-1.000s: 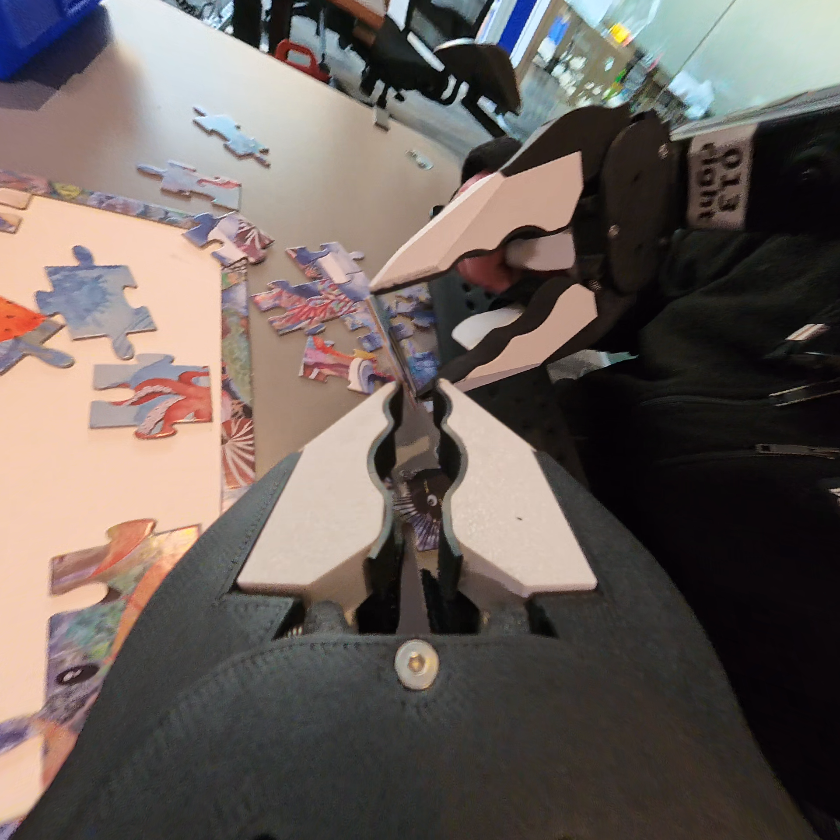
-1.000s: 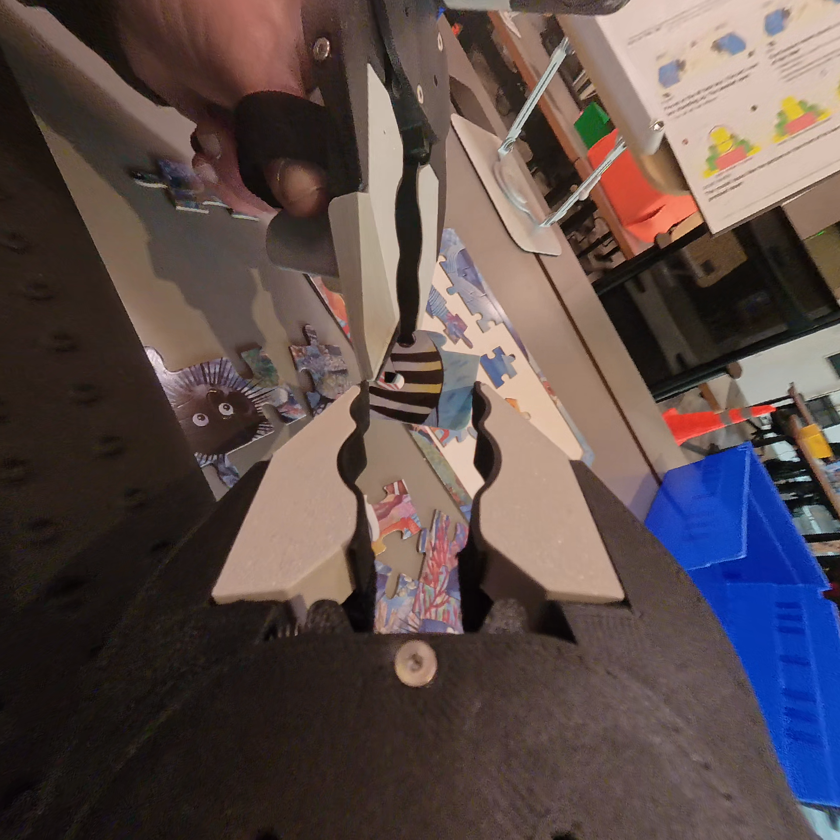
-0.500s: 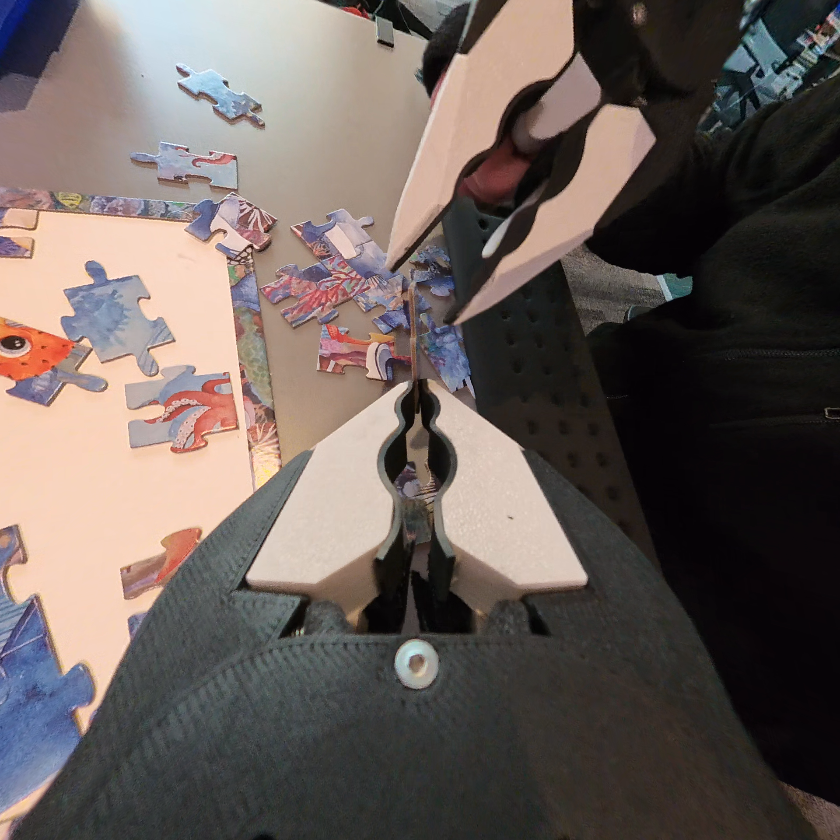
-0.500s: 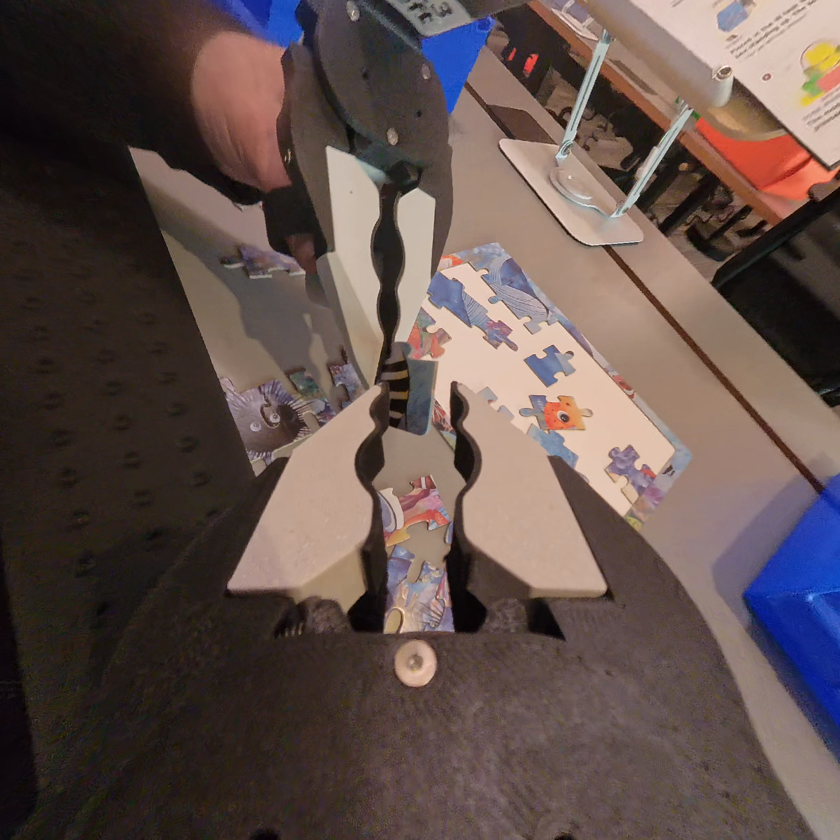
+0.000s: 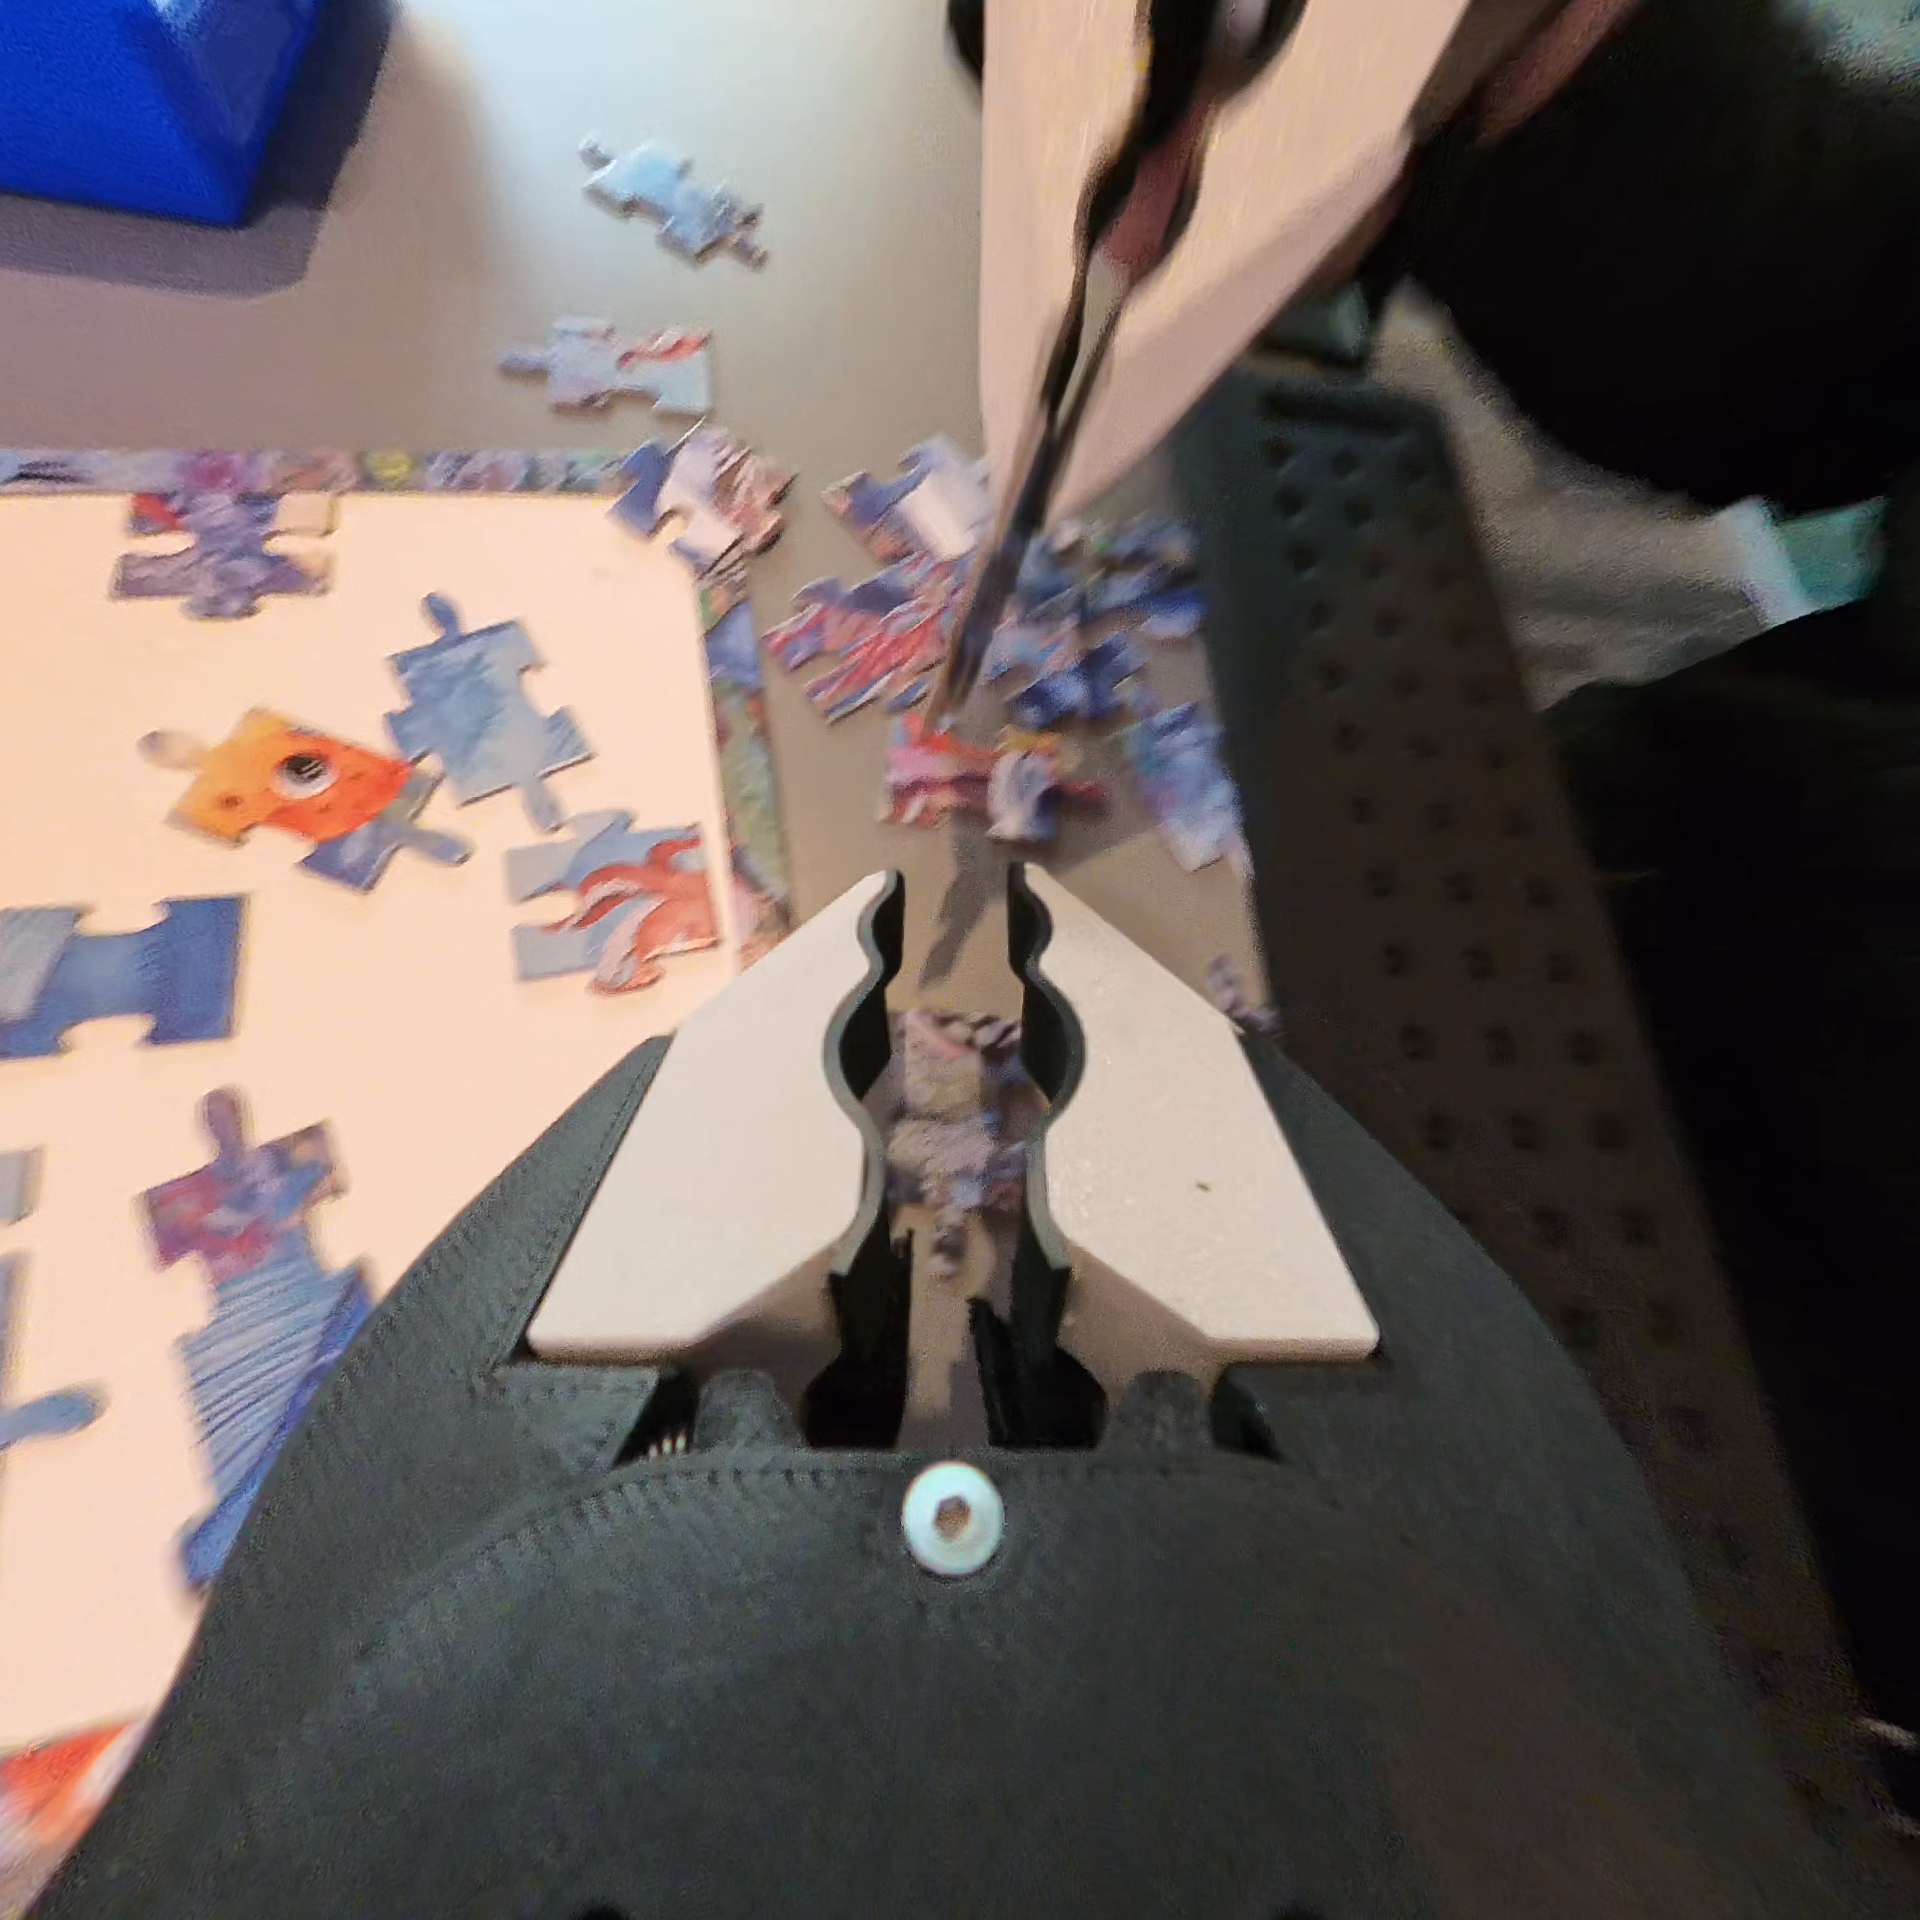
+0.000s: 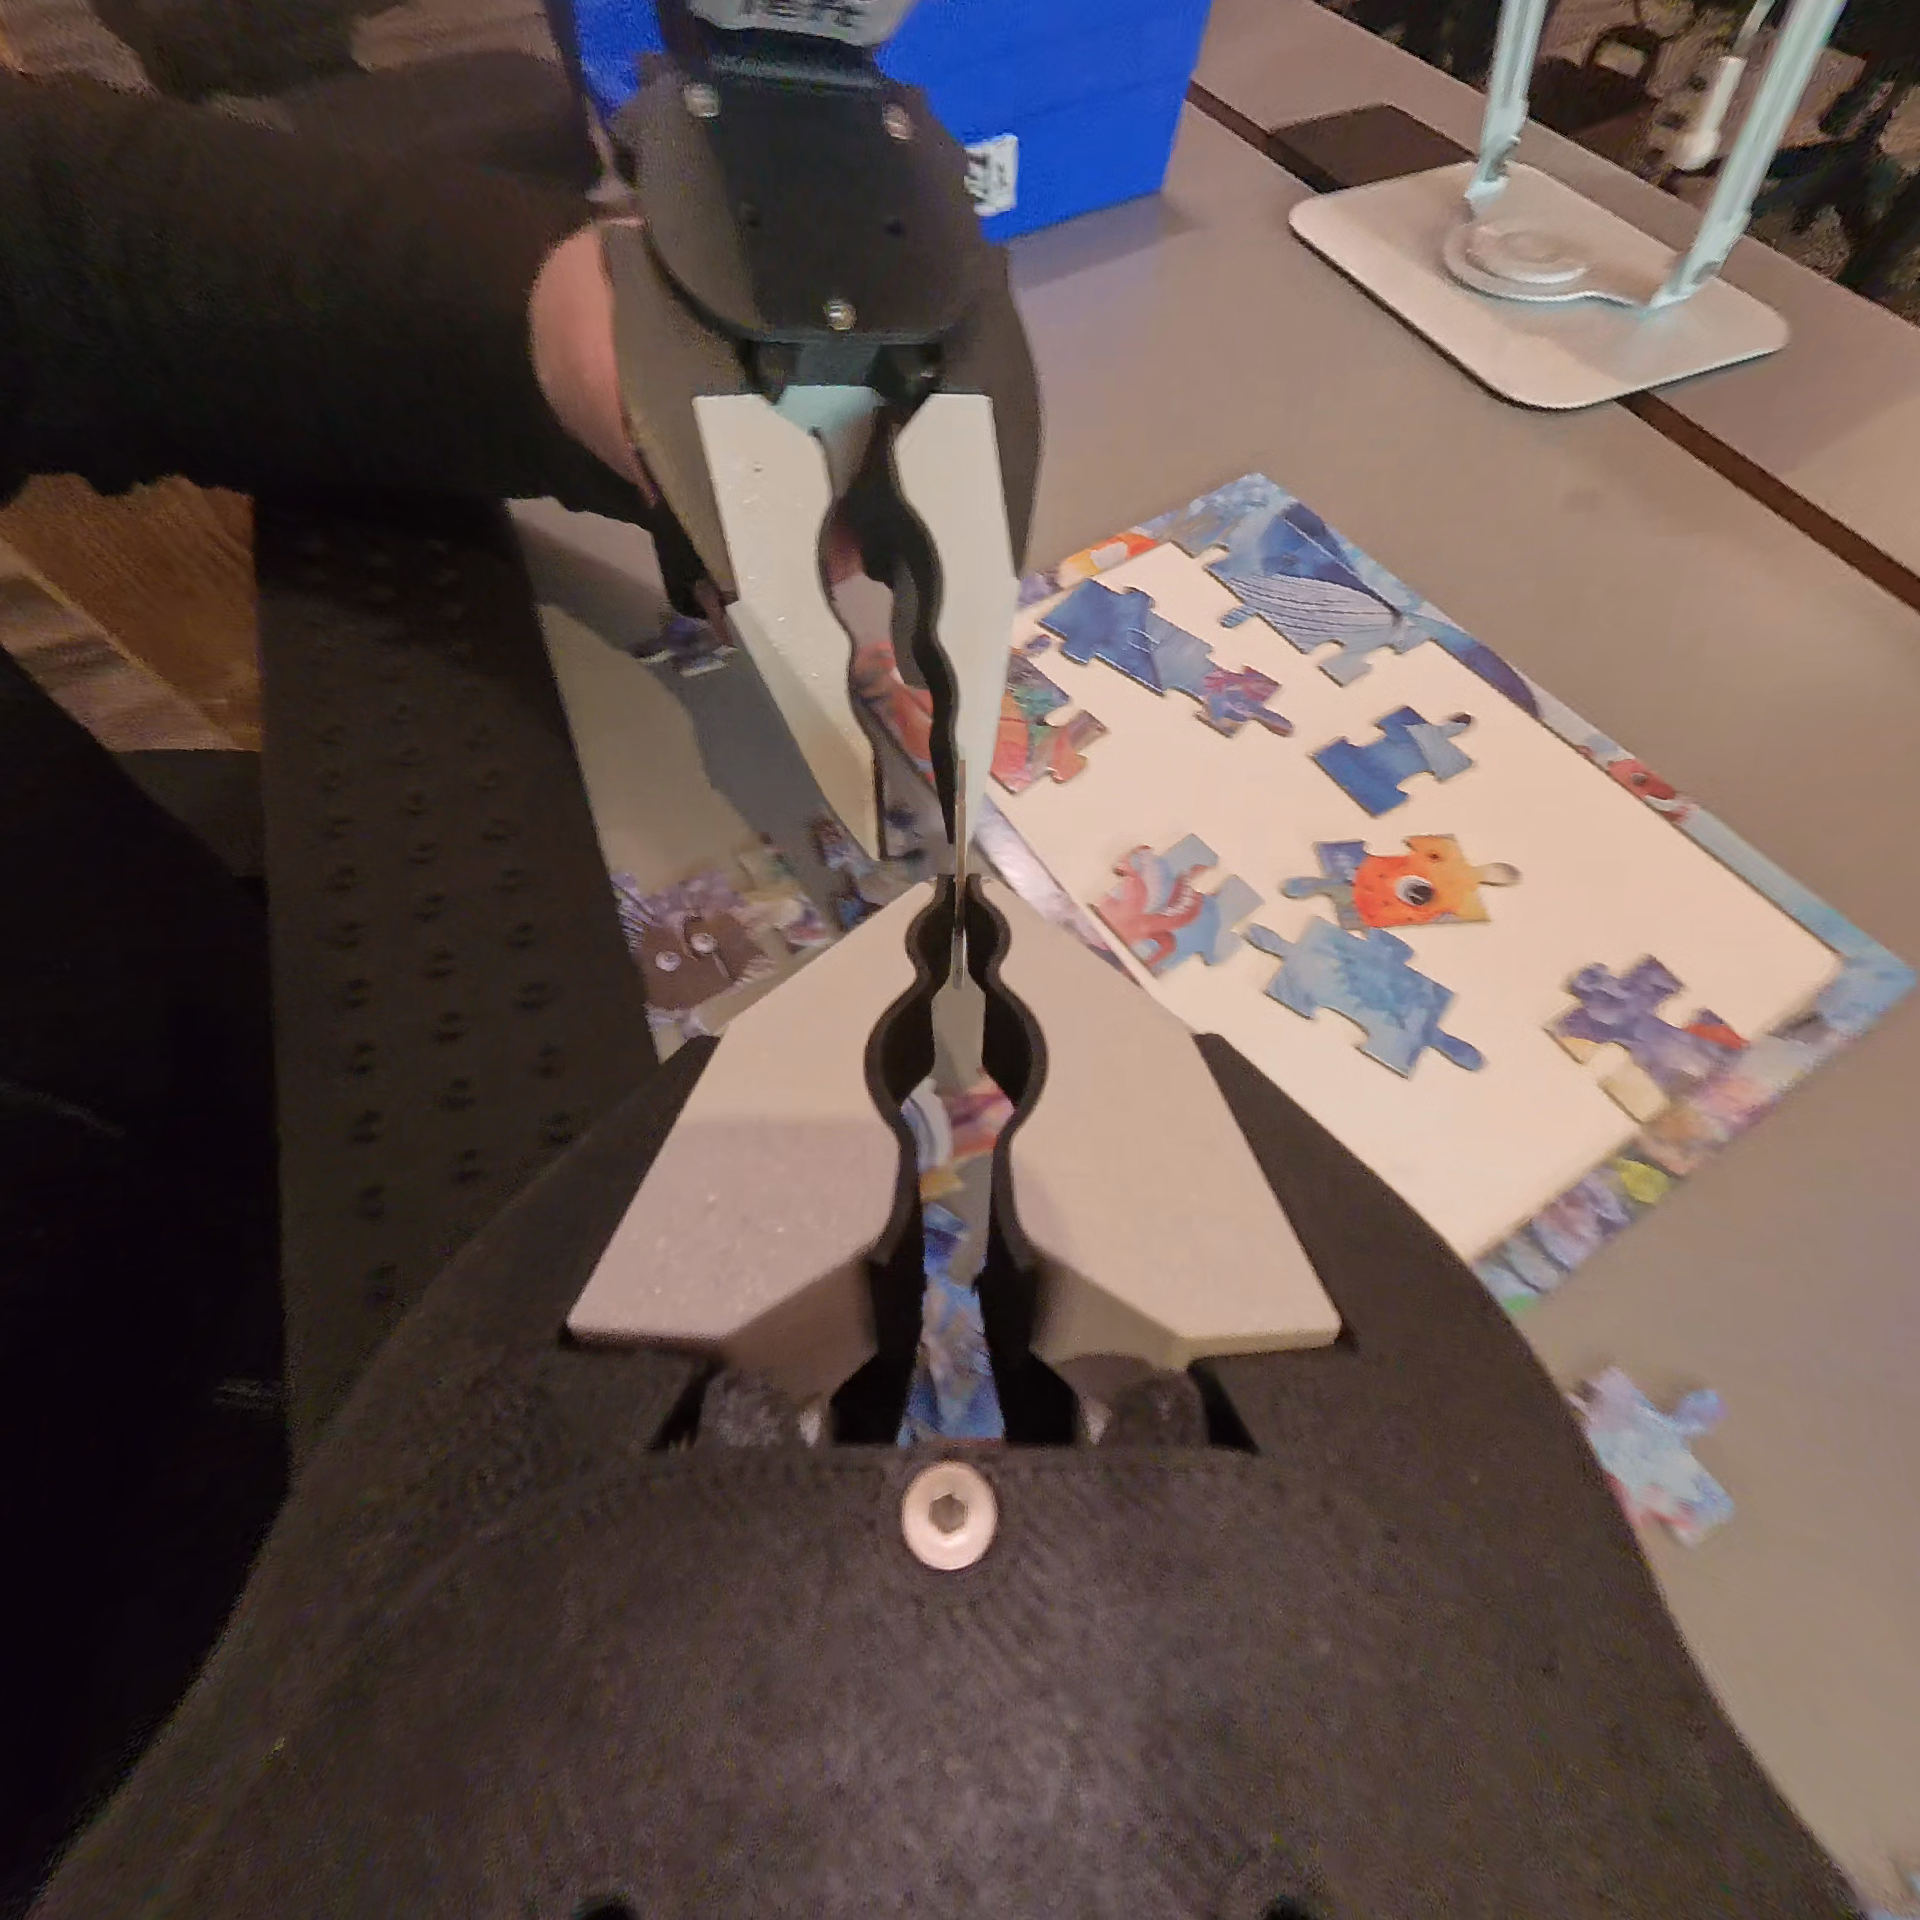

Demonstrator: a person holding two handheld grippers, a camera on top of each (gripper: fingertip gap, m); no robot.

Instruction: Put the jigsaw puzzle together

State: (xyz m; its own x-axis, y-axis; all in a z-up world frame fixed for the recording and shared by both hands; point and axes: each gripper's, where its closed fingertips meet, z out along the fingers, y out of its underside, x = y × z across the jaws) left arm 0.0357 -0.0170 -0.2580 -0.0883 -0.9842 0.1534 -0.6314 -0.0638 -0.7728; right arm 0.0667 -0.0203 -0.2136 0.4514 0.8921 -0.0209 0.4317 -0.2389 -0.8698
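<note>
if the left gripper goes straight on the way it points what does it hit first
Probably the puzzle piece, held edge-on in the right gripper's shut jaws, just ahead of the left gripper's open jaws. Beyond lie loose pieces on the table; depth is unclear.

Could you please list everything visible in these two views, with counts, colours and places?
table: one, grey-beige, under everything
puzzle board: one, cream with a patterned border, on the table
pieces on the board: several, mostly blue, including one orange fish piece
loose pieces: a heap, blue and red, on the table beside the board
bin: one, blue, far table end
stand base: one, silver, far side
held piece: one, seen edge-on, in the right gripper
sleeve: one, black
left hand-held gripper: open, empty
right hand-held gripper: shut on the held piece
</note>
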